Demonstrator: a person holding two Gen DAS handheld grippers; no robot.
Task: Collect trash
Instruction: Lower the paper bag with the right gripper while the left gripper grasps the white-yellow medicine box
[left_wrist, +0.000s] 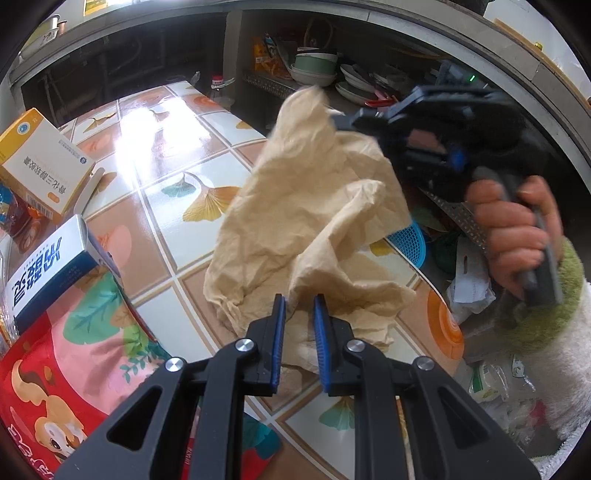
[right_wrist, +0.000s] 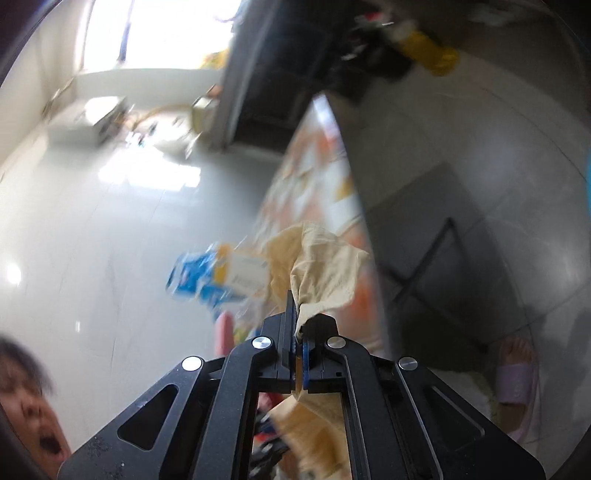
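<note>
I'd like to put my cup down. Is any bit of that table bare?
Yes: the glossy patterned table is bare at its far end, between the yellow-and-white box and the crumpled tan paper. The near left is crowded with the blue-and-white box and red snack bag.

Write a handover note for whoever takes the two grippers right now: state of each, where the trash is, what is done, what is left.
Right gripper: shut on the top of the crumpled tan paper, lifting it; the paper's lower part lies on the tiled table.
Left gripper: open, empty, fingers pointing at the paper's lower folds.
Other items on the table: two cardboard boxes and a red snack bag at the left.
A pile of wrappers and a blue basket sit beyond the table's right edge.
Done: paper gripped.
Left: carry it off the table to the trash; whether the boxes and bag are trash cannot be told.
</note>
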